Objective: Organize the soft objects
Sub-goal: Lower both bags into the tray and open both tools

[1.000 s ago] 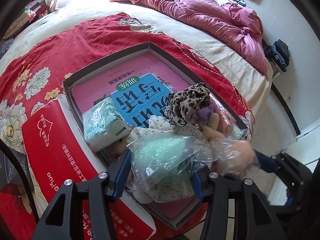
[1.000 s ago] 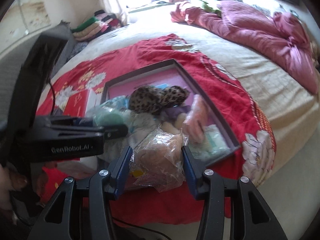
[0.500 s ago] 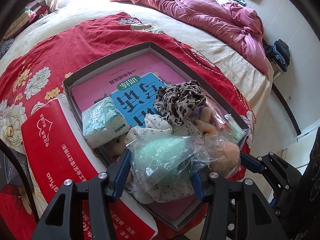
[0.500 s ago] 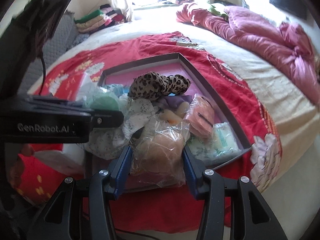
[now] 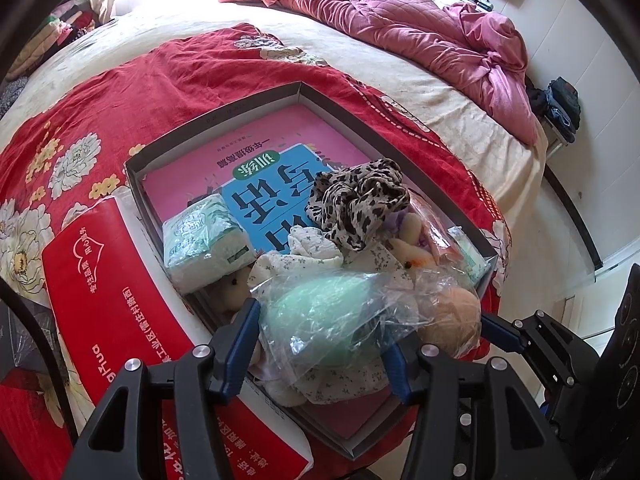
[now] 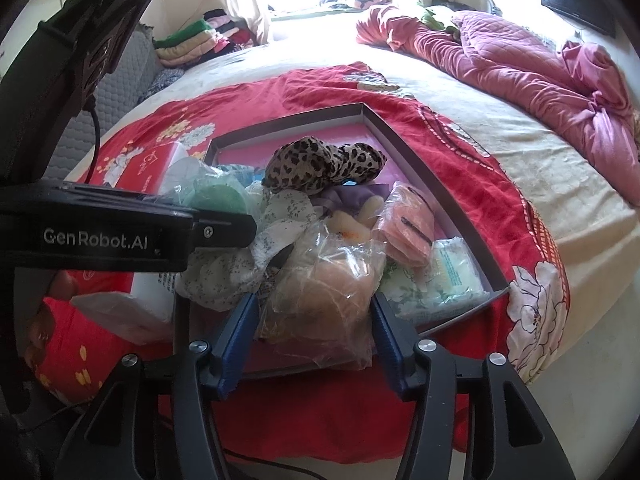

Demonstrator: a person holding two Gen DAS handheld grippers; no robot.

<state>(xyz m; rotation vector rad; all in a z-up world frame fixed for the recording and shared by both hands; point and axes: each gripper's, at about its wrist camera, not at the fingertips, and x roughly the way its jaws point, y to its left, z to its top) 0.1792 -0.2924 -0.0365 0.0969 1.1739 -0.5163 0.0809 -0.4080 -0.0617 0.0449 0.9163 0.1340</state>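
Observation:
My left gripper [image 5: 320, 348] is shut on a green soft thing in a clear plastic bag [image 5: 324, 320], held over the near end of the shallow grey box [image 5: 216, 120]. My right gripper [image 6: 314, 320] straddles a peach soft thing in a crinkled bag [image 6: 332, 288] that rests on the box's near edge [image 6: 280, 122]. Its jaws are opening and the blue pads stand just off the bag. In the box lie a leopard-print cloth [image 5: 360, 196], a white floral cloth [image 5: 316, 244], a tissue pack [image 5: 204, 236] and a bagged pink item [image 6: 408, 228].
A red-and-white package [image 5: 112, 292] lies against the box's left side on the red floral bedspread [image 5: 160, 68]. A crumpled pink quilt [image 5: 420, 28] fills the far side of the bed. The bed's edge drops off to the right. Folded clothes [image 6: 192, 40] are stacked by the window.
The right gripper carried the peach bag forward and set it on the box's near edge, then spread its jaws. The left gripper and its green bag have not moved.

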